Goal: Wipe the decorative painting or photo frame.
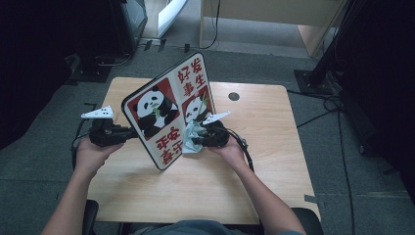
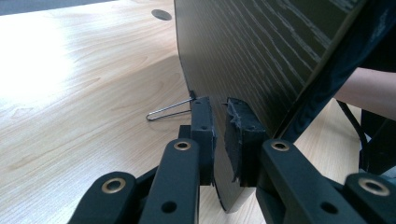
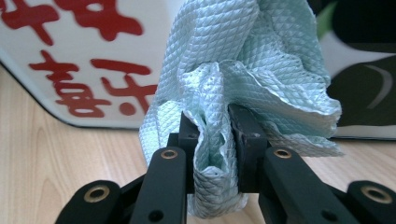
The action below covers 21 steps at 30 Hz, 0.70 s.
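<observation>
Panda board (image 1: pixel 166 110) propped upright on table (image 1: pixel 264 147), bottom edge on the wood, printed face toward right gripper (image 1: pixel 198 139). Left gripper (image 1: pixel 131 133) clamped on board's side edge, jaws nearly closed across its thickness; likely steadying against wiping pressure. Wire stand (image 2: pixel 168 110) just ahead of left jaws. Right gripper pinched tight on crumpled pale-blue cloth (image 3: pixel 247 79), cloth pressed to panda face directly ahead.
</observation>
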Each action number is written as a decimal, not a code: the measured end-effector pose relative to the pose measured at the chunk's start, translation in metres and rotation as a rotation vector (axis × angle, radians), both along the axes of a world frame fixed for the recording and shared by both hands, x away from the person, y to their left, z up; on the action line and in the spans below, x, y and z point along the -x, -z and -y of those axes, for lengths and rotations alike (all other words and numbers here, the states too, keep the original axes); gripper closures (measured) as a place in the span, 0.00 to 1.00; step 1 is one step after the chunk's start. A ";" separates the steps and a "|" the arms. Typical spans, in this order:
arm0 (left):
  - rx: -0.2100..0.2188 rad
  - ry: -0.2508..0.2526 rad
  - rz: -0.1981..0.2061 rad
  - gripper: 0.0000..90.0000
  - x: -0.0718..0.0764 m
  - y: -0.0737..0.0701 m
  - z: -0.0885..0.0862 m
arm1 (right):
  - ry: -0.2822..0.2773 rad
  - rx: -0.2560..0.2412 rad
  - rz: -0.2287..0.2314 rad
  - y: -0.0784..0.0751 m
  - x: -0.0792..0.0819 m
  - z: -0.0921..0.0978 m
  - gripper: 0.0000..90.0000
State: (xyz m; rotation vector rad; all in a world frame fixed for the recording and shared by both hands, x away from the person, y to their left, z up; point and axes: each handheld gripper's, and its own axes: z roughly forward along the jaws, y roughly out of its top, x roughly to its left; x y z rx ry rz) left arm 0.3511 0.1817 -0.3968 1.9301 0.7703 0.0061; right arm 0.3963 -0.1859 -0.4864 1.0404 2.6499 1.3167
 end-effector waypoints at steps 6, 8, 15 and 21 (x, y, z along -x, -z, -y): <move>-0.002 0.004 -0.001 0.91 0.000 0.000 0.000 | 0.046 0.006 -0.007 0.000 -0.009 0.011 0.85; -0.004 0.007 -0.003 0.90 0.000 0.000 0.000 | 0.056 0.008 0.000 0.001 -0.012 0.015 0.85; -0.005 0.010 -0.003 0.90 0.000 0.000 0.001 | 0.098 -0.001 -0.008 0.003 -0.020 0.026 0.85; -0.008 0.009 0.000 0.90 0.001 0.001 0.001 | 0.131 -0.009 -0.001 0.004 -0.027 0.035 0.85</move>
